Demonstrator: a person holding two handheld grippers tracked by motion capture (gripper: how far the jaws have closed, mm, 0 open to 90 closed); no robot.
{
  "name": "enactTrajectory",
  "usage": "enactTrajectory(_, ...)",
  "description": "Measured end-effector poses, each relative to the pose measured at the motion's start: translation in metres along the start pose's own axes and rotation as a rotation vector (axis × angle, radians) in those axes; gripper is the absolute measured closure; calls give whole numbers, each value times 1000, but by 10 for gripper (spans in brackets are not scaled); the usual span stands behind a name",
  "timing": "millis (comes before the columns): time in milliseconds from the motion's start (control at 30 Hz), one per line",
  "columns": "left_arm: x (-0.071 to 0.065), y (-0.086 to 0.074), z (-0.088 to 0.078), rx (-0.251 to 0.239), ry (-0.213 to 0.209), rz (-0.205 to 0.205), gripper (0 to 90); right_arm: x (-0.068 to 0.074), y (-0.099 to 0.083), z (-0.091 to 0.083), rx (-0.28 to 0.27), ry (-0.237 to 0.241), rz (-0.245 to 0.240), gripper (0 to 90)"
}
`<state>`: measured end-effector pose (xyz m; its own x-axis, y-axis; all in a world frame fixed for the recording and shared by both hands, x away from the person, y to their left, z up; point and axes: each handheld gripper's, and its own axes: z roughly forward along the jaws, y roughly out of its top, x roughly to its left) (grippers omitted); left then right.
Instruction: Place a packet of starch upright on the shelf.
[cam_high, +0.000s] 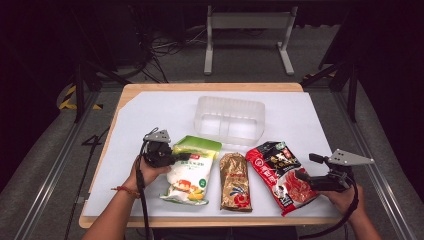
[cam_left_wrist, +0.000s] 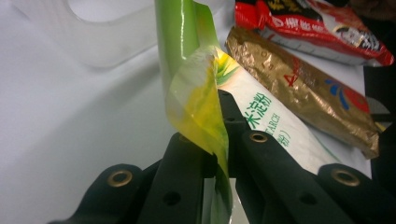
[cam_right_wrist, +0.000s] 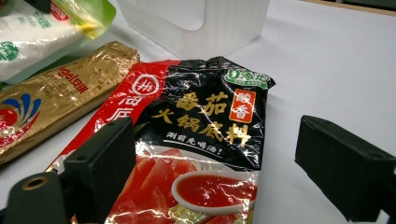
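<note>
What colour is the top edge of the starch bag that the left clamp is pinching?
Green, on the starch bag, shading to yellow; it shows best in the left gripper view.

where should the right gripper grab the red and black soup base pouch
Grip the red and black soup base pouch by its flat right side edge, coming in low from the right, where the right gripper sits with jaws open. The pouch lies flat on the white table, so only its thin edge seams fit between the jaws.

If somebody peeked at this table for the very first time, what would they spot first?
Probably the three shiny food packets in a row at the near edge: a green-and-white starch bag, a gold packet and a red-and-black soup packet. The left gripper pinches the starch bag's edge, and a clear plastic bin sits behind them.
</note>
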<state>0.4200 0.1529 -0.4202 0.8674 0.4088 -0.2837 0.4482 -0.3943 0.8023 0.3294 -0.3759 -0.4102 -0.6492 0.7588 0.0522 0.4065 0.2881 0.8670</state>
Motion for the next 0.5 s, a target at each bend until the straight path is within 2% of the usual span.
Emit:
enactTrajectory(133, -4, 0, -9, -34, 11, -2, 900, 1, 1, 2, -1, 3, 2, 129)
enactTrajectory(333, -17, 8, -19, -100, 28, 28, 900, 0, 2, 2, 4, -7, -7, 129)
enactTrajectory(500, -28, 14, -27, -129, 38, 44, 900, 1, 1, 1, 5, -11, -10, 133)
